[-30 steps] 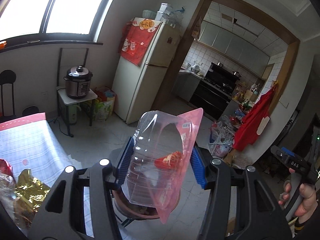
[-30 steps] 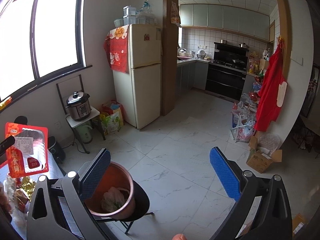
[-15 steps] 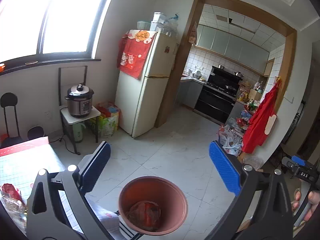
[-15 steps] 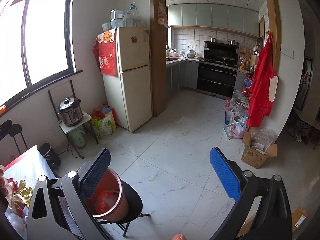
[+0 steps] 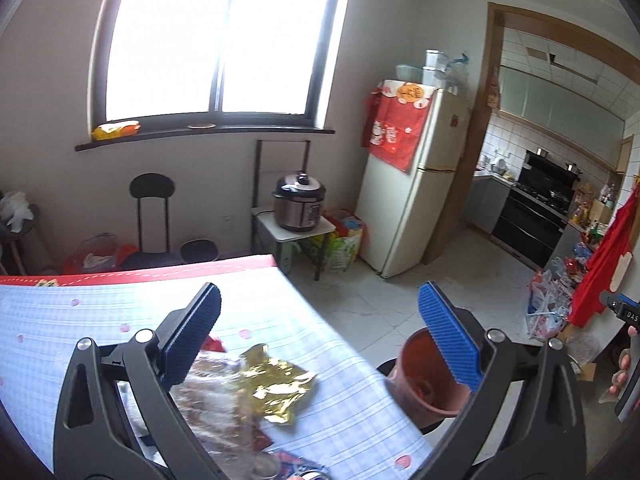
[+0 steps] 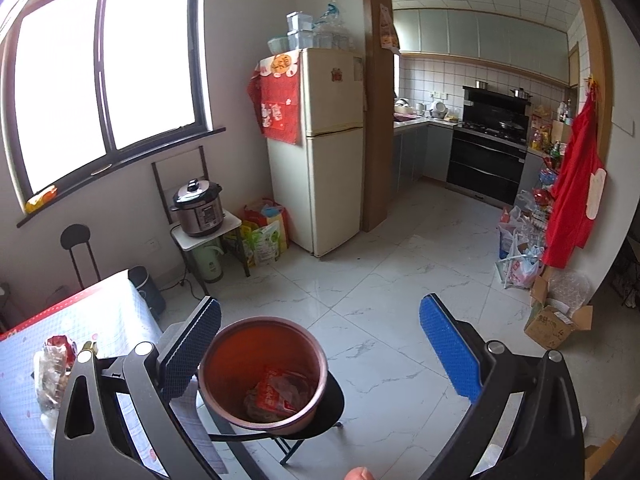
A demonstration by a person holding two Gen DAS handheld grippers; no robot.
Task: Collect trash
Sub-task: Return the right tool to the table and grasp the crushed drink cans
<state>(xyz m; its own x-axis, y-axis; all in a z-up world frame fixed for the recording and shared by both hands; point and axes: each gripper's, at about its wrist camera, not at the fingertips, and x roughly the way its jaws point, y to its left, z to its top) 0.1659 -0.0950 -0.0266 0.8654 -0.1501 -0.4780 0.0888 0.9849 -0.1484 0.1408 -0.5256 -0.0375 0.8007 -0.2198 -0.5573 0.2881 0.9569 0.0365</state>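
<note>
Landmark: brown bucket [image 6: 262, 376] on a black stool [image 6: 332, 400]. Mouth open and unobstructed from above; trash [image 6: 276, 396] sits low inside. Table [image 5: 100, 320] edge is just beside the bucket's left, with a gold wrapper [image 5: 276, 380] and clear bags [image 5: 216, 396] heaped near that edge. Right of and beyond the bucket: bare tile floor [image 6: 400, 280]. Fridge [image 6: 328, 148] and cooker stand [image 6: 208, 236] well apart behind.

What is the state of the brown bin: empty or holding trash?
Holding trash. The right wrist view looks into the bin and shows crumpled red and clear wrappers at its bottom, well below the rim.
</note>
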